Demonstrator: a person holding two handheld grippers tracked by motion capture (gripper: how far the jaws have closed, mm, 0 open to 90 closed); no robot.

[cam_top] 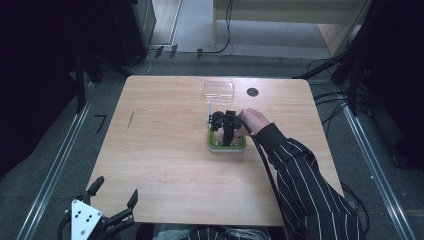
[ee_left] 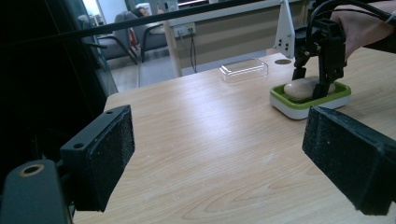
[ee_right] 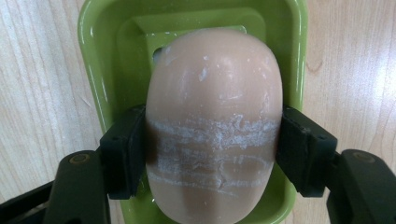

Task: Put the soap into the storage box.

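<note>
Table [cam_top: 165,150]: wood, lid [cam_top: 219,89] behind dish [cam_top: 226,146].
Right gripper [ee_right: 212,149]: I'm clamping soap [ee_right: 214,116]; squeeze evenly, lift straight.
Left gripper [ee_left: 233,154]: jaws apart, idle.

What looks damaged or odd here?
The soap in the green dish is scuffed: white scraped bands cross it where the right tool clamps its sides. The clear lid lies apart behind.

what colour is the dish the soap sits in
Lime green inside, white base: the dish under the soap, best in the right gripper view.
</note>
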